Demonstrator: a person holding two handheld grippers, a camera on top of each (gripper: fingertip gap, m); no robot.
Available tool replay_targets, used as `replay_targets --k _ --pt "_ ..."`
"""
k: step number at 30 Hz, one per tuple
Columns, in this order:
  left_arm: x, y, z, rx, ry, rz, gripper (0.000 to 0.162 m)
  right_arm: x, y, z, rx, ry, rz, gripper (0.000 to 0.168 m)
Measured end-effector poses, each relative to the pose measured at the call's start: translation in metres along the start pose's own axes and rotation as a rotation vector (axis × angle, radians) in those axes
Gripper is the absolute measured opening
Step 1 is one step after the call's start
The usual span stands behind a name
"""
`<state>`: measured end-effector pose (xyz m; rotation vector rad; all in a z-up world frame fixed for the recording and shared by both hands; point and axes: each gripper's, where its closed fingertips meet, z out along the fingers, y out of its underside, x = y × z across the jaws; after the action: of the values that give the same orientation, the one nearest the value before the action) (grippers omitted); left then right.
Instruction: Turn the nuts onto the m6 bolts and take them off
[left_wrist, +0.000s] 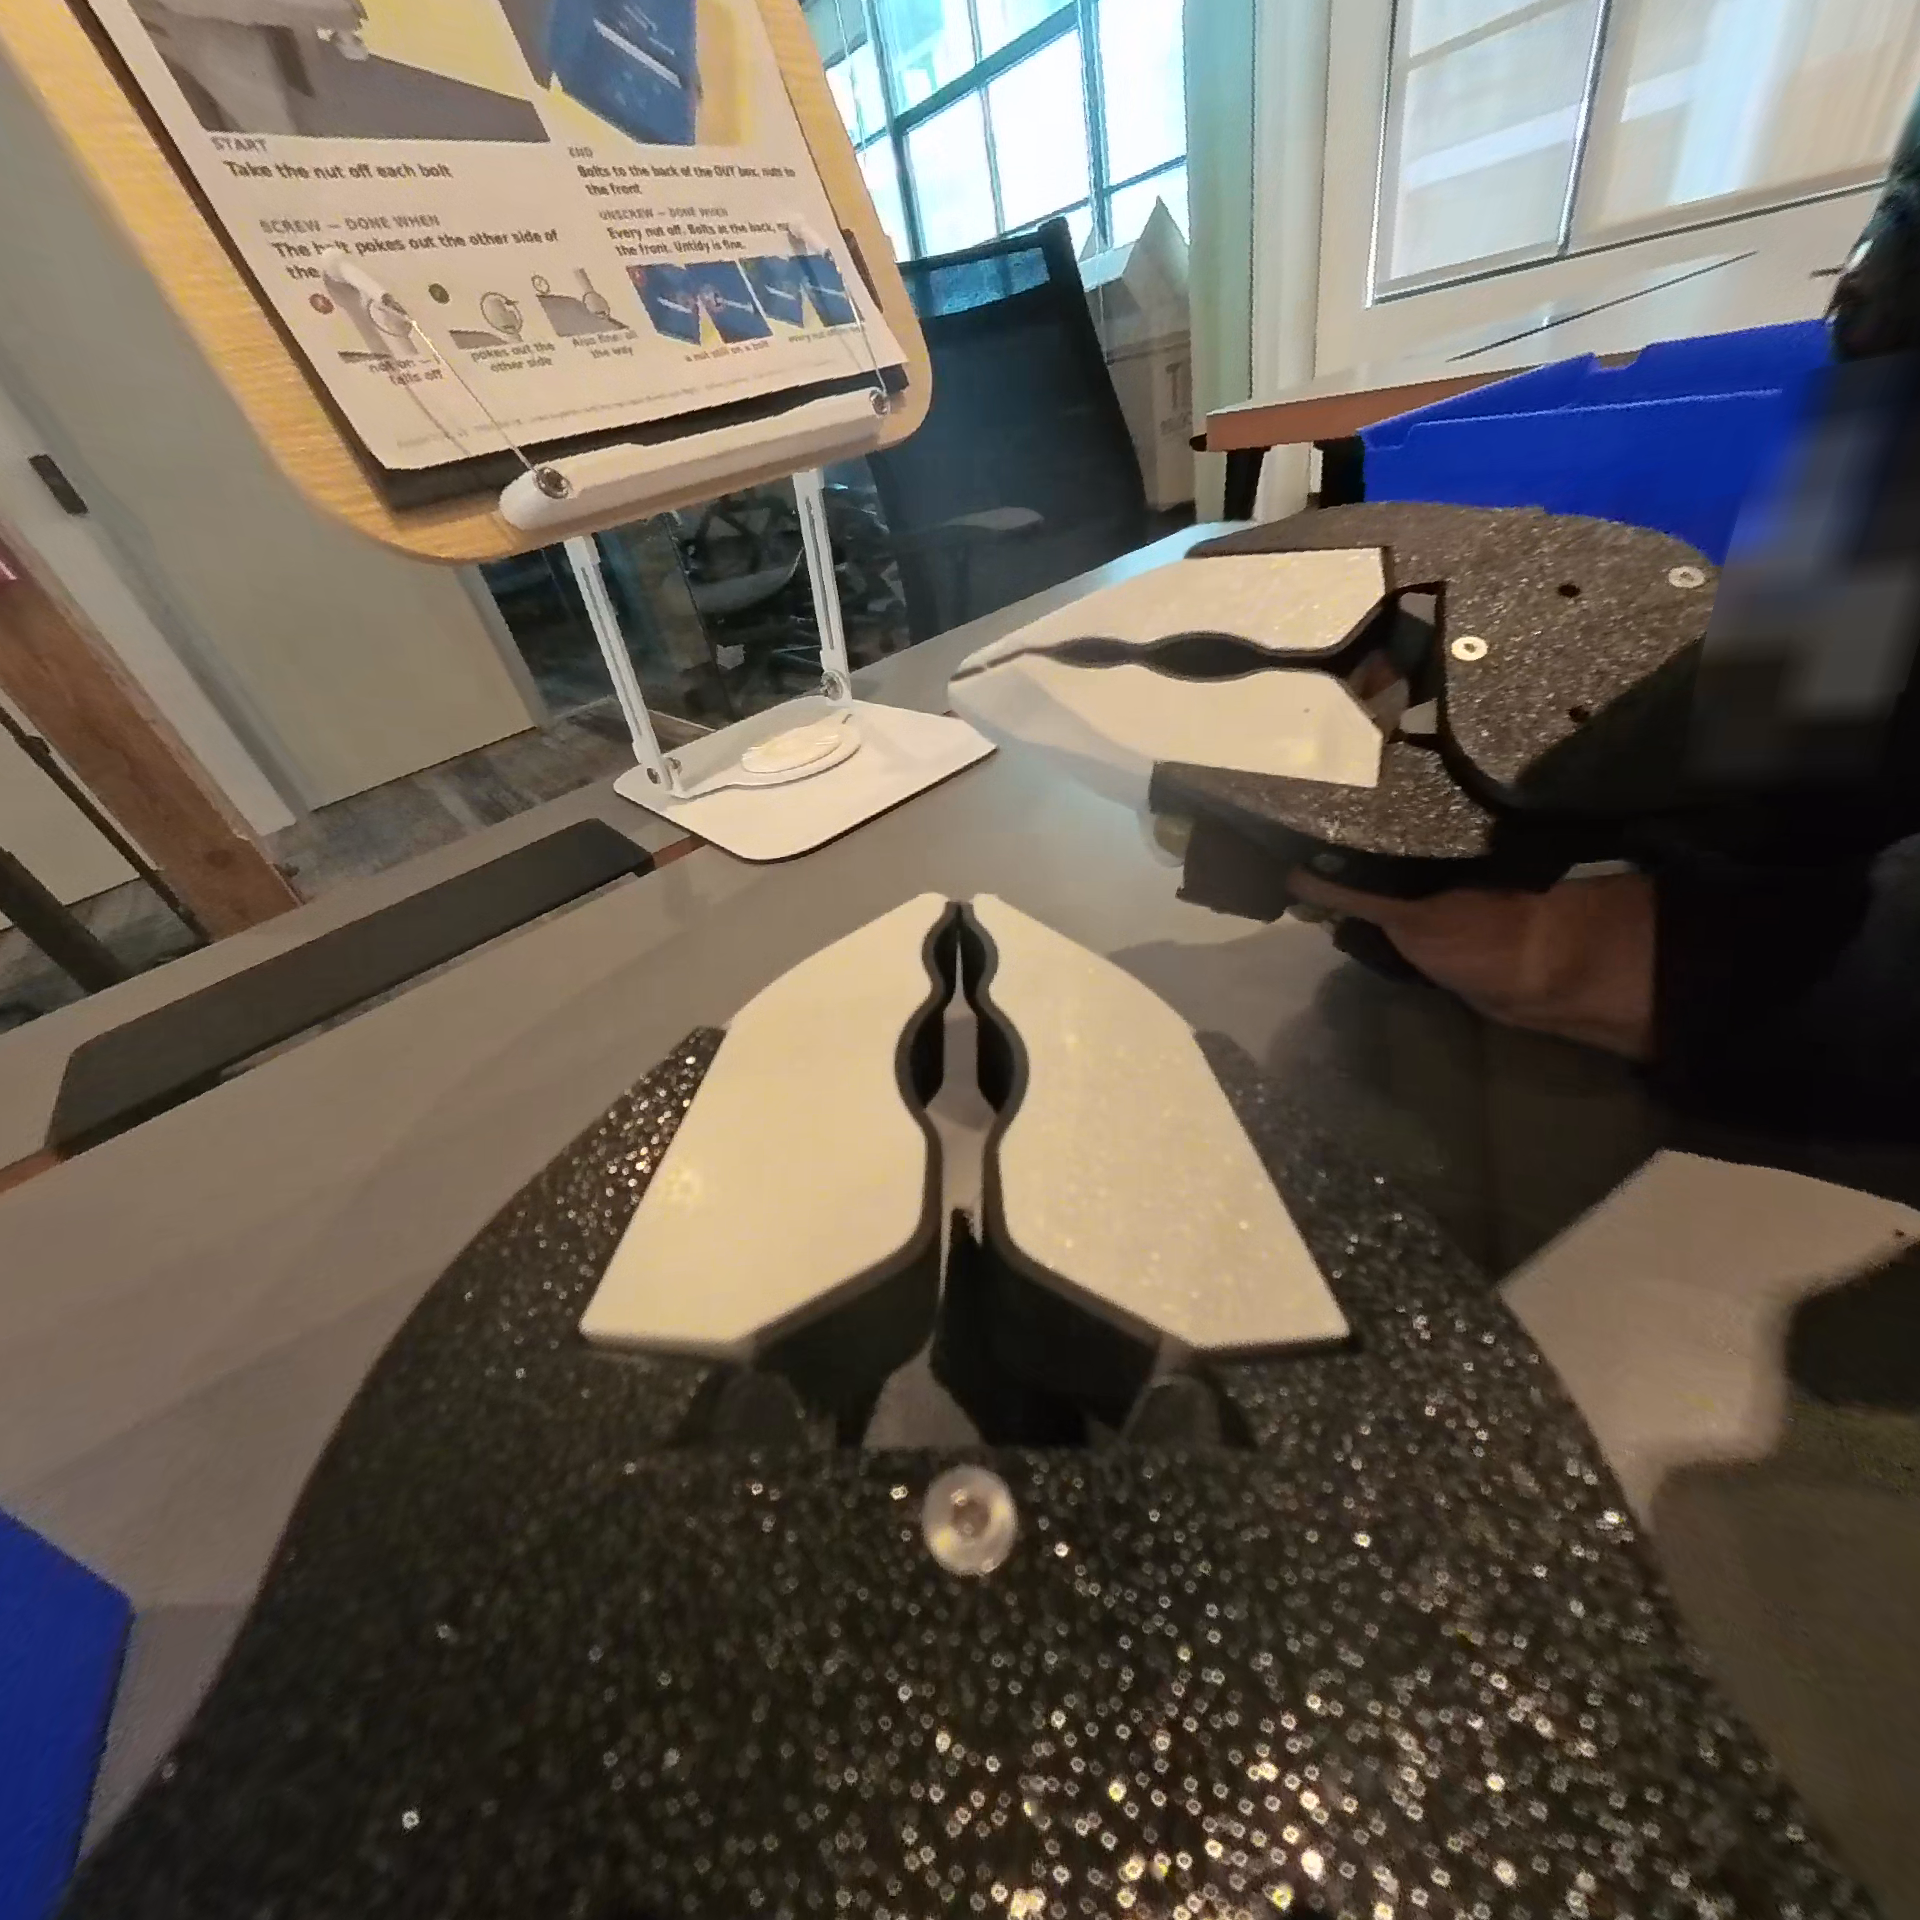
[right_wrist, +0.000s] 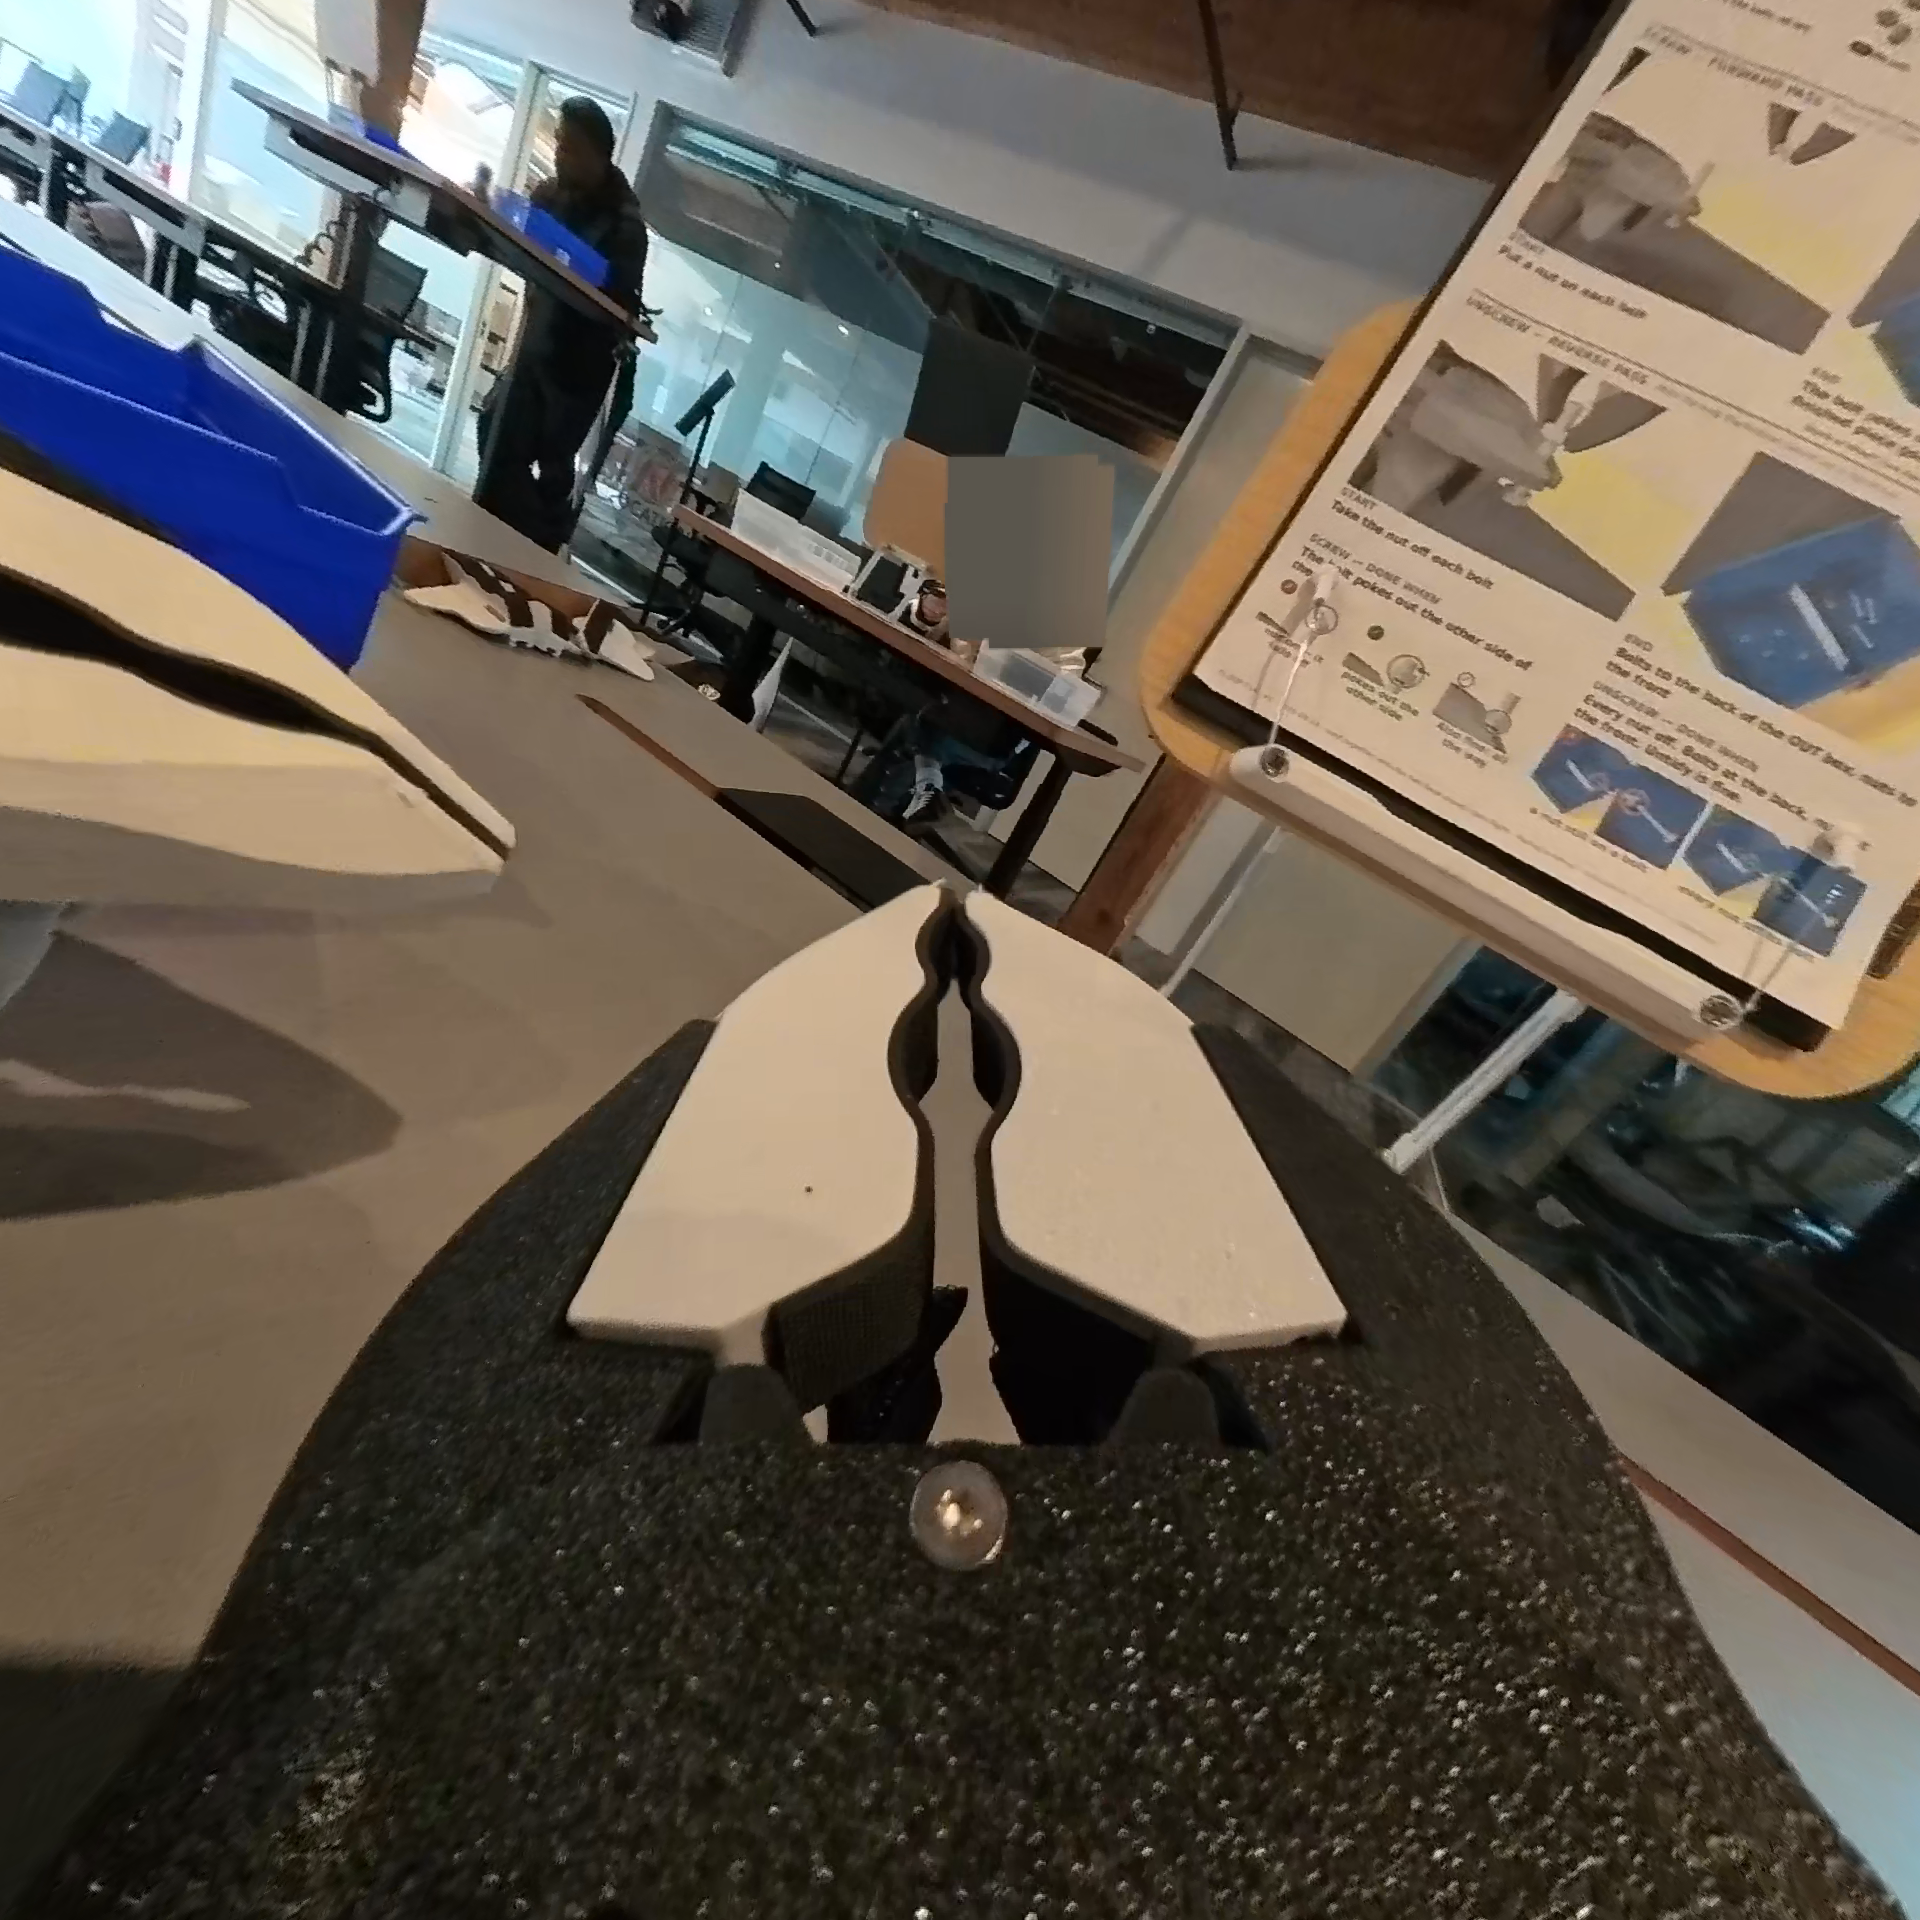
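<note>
No nut or bolt shows in either view. My left gripper (left_wrist: 961, 906) is shut and empty, its white fingers together, held above the grey table (left_wrist: 364, 1195). My right gripper (right_wrist: 954, 891) is also shut and empty, held above the same table (right_wrist: 260, 1143). In the left wrist view the right gripper (left_wrist: 977, 675) lies to the right, held by a hand (left_wrist: 1507, 956), tips pointing left. In the right wrist view the left gripper's fingers (right_wrist: 260, 748) reach in from the left edge.
A wooden stand with an instruction sheet (left_wrist: 499, 239) sits on a white base (left_wrist: 800, 779) at the back of the table; it also shows in the right wrist view (right_wrist: 1610, 582). Blue bins stand at the right (left_wrist: 1558, 436) and at the left (right_wrist: 187, 457). A person (right_wrist: 571, 332) stands far off. There is about 7 cm between the tips of the two grippers.
</note>
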<state>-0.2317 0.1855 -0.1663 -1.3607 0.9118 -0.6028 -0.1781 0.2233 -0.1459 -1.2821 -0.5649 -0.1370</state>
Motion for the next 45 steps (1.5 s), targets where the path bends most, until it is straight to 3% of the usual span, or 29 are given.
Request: replay_targets --k 6,11,16,20,22,28,33,36,40,45 --pt "0.019 -0.005 0.0 0.013 0.112 0.008 0.0 -0.007 -0.005 -0.002 0.021 -0.022 -0.052 0.0" --pt "0.01 -0.054 -0.029 0.048 0.177 0.019 0.0 -0.002 -0.008 -0.011 0.039 -0.012 -0.023 0.0" --pt "-0.03 -0.083 -0.082 -0.149 0.257 -0.118 0.0 0.005 -0.007 -0.011 0.046 0.0 0.042 0.0" --pt "-0.108 -0.086 -0.122 -0.273 0.072 -0.029 0.0 0.004 -0.008 -0.009 0.053 -0.003 0.046 0.0" --pt "-0.137 -0.071 -0.134 -0.411 0.07 0.062 0.0 0.004 -0.008 -0.008 0.053 -0.007 0.047 0.0" --pt "-0.176 0.03 -0.157 -0.946 0.408 0.322 0.0 0.003 -0.007 -0.006 0.05 -0.011 0.05 0.0" --pt "-0.173 0.068 -0.163 -1.132 0.71 0.261 0.016 0.004 -0.005 -0.005 0.041 -0.007 0.056 0.0" --pt "-0.167 0.083 -0.172 -1.24 0.842 0.249 0.034 0.005 -0.004 -0.004 0.038 -0.006 0.06 0.0" --pt "-0.157 0.1 -0.18 -1.342 0.959 0.273 0.034 0.005 -0.004 -0.004 0.039 -0.007 0.069 0.0" --pt "-0.157 0.119 -0.186 -1.443 0.985 0.359 0.031 0.005 -0.004 -0.004 0.039 -0.01 0.075 0.0"
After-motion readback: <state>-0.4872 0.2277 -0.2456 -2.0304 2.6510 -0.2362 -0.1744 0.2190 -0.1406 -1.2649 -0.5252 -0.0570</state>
